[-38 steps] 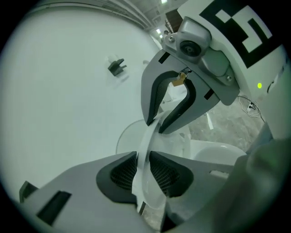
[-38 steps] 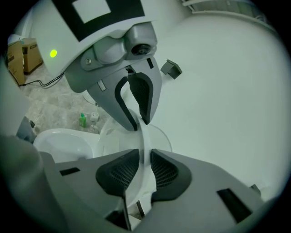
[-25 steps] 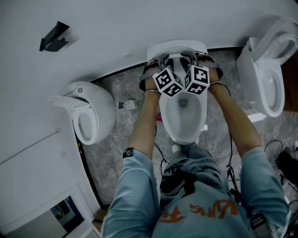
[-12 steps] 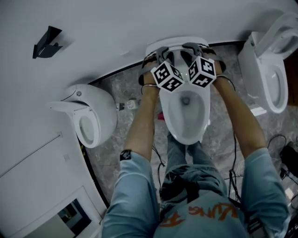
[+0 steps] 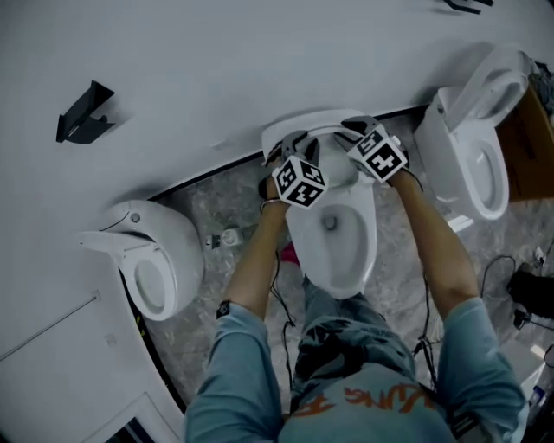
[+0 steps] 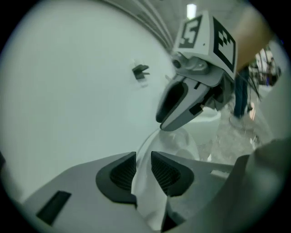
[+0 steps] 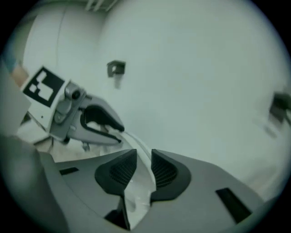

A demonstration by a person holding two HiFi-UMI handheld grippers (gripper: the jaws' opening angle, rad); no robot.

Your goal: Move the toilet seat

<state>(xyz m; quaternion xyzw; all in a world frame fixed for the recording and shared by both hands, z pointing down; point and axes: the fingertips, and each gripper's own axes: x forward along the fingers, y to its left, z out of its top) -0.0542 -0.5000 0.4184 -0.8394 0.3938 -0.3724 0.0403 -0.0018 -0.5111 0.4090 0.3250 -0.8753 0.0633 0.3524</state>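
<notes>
Head view: the toilet seat [image 5: 322, 121] is largely covered by the left gripper [image 5: 293, 145], whose jaw tips are lost under its marker cube. A dark fitting [image 5: 467, 4] is cut off by the top edge, and a brown box [image 5: 531, 147] by the right edge. Left gripper view: the wall bracket [image 6: 140, 72] is small and blurred, possibly a holder.

Head view dim and underexposed; light flat, shadows faint. Both gripper views brighter, fisheye-bent, corners vignetted black, foreground soft. Ceiling lamp [image 6: 191, 10] glares at top centre of left gripper view; its right edge blurred.
</notes>
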